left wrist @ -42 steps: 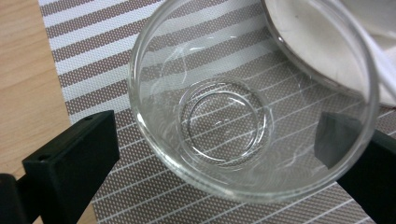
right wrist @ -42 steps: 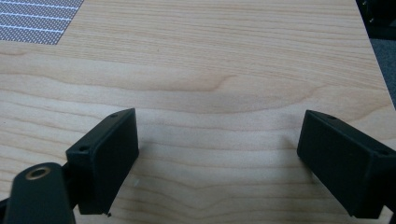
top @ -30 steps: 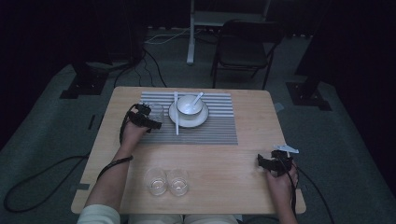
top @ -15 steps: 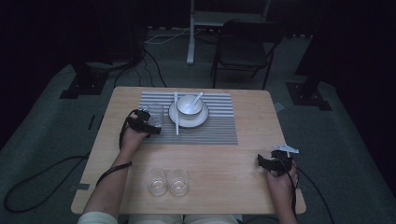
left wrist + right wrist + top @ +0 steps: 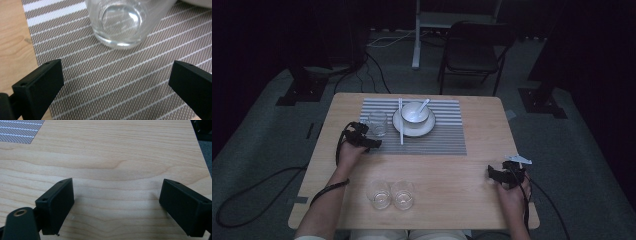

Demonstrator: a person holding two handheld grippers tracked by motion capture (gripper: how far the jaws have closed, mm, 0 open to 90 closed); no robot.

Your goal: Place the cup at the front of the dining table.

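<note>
A clear empty glass (image 5: 377,123) stands upright on the left part of the striped placemat (image 5: 442,142). My left gripper (image 5: 366,136) sits just in front of it, open and apart from it. In the left gripper view the glass (image 5: 122,22) stands ahead of the wide-open left gripper (image 5: 117,75), with only the placemat (image 5: 120,82) between the jaws. At the table's front right, my right gripper (image 5: 499,175) rests open. The right gripper view has the right gripper (image 5: 117,195) over bare wood, holding nothing.
A white bowl (image 5: 414,113) with a spoon sits on a white plate (image 5: 428,129) in the middle of the mat, a white stick (image 5: 400,127) lying on the plate's left side. Two more empty glasses (image 5: 378,194) (image 5: 402,194) stand near the front edge. A chair (image 5: 472,55) is behind the table.
My left gripper has drawn back toward the person, away from the glass, which stays standing on the mat. The right gripper has not moved.
</note>
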